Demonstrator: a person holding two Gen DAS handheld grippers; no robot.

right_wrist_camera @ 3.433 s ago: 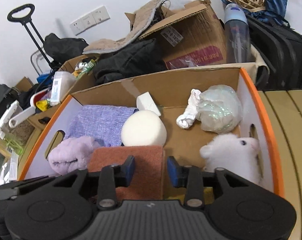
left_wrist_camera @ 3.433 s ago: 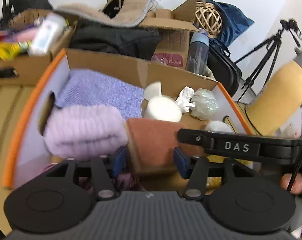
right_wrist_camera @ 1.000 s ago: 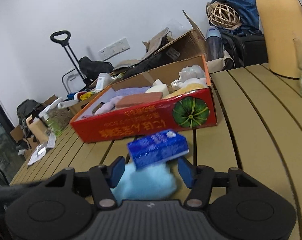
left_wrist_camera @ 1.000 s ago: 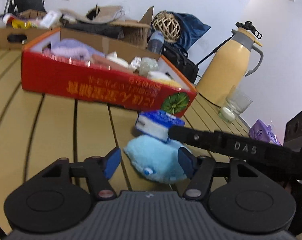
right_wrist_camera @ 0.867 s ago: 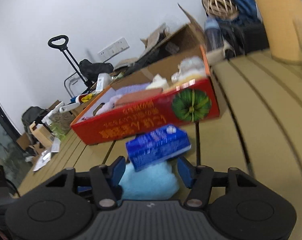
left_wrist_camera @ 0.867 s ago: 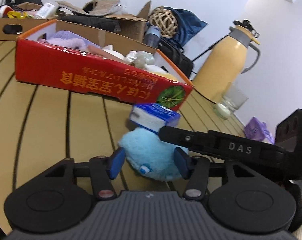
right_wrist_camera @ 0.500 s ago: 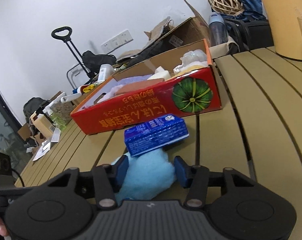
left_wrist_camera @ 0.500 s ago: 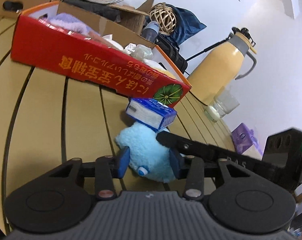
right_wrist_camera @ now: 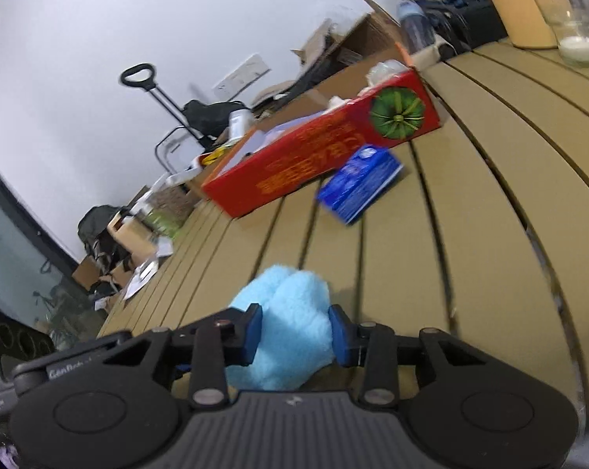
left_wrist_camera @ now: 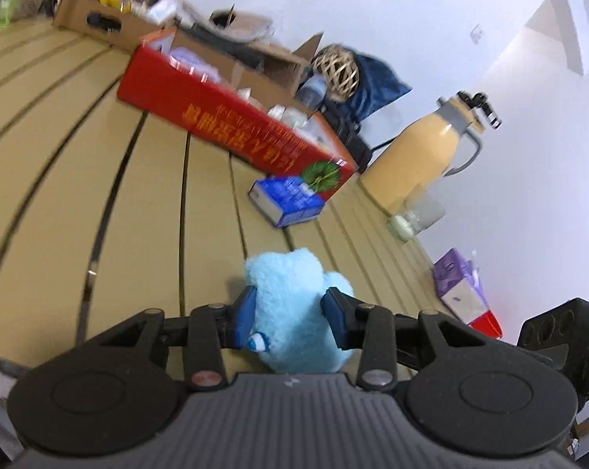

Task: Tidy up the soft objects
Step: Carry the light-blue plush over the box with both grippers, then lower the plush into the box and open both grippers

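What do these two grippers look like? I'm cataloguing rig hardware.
Both are alike: the left gripper and right gripper have black linkage arms with silver pivot screws, blue pads on the fingers, two round discs and a ribbed dark-grey housing. White lettering, partly readable, marks the other gripper's body in the right view.

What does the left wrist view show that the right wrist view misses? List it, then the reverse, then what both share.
Only the left wrist view: the yellow thermos's lid and handle, a purple tissue pack and the plush's eye.
Only the right wrist view: a luggage trolley handle and a wall socket.
Both: the blue plush toy between closed jaws, the red pumpkin box, the blue packet and the slatted table.
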